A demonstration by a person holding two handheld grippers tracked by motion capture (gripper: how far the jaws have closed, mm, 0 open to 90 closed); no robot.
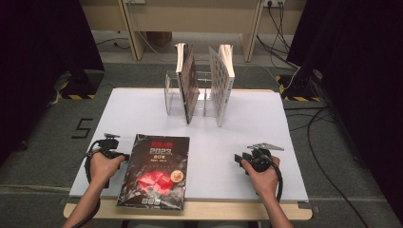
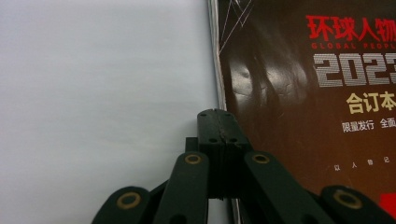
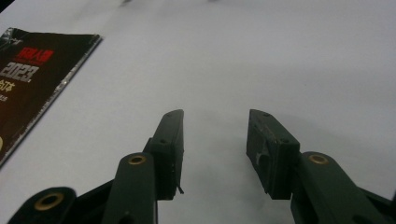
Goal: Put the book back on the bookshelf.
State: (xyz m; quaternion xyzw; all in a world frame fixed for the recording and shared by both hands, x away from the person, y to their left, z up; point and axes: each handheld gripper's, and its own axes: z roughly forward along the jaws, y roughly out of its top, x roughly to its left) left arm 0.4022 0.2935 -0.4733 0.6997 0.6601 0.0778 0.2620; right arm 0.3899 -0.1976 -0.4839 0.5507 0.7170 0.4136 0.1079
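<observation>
A dark magazine-like book (image 1: 154, 171) with red and white print and "2023" on its cover lies flat near the table's front edge, left of centre. My left gripper (image 1: 124, 156) sits at the book's left edge. In the left gripper view its jaws (image 2: 217, 116) are pressed together, right beside the page edges of the book (image 2: 303, 102). My right gripper (image 1: 237, 158) rests low over bare table at the front right, open with nothing between its fingers (image 3: 215, 126). The book's corner (image 3: 32, 79) lies off to its left.
At the back of the white table (image 1: 247, 128) stands a clear rack (image 1: 172, 92) holding two upright books, a dark one (image 1: 190, 85) and a pale patterned one (image 1: 222, 83). Black curtains flank the table and cables trail on the floor at the right.
</observation>
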